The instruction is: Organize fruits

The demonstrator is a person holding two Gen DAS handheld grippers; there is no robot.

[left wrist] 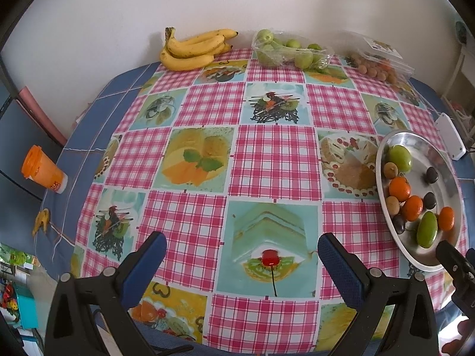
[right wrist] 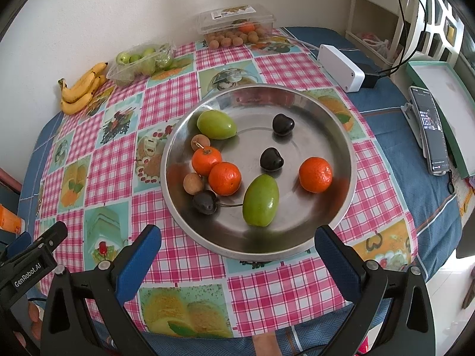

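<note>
Ten loose fruits sit mixed in the steel plate (right wrist: 341,136): three oranges (right wrist: 224,178), two green fruits (right wrist: 261,200), three dark cherries (right wrist: 271,159), two small brown longans (right wrist: 193,183). Nothing on the plate is grouped by kind; two oranges touch each other, the third lies apart at the right. Along the wall stand the bananas (right wrist: 81,89), a tray of green fruits (right wrist: 139,62) and a clear box of brown fruits (right wrist: 237,26) with an orange inside. That fits either fruits waiting to go into the containers or fruits already laid out on the plate; can't tell which.

Left claw (left wrist: 242,262) hangs spread wide over the bare counter (left wrist: 207,154), holding nothing. Right claw (right wrist: 237,256) is also spread wide, empty, just short of the plate's near rim.

Hard to make out: the box lid hides most of its contents, film blurs the green tray, and the left view cuts the plate at its edge.
</note>
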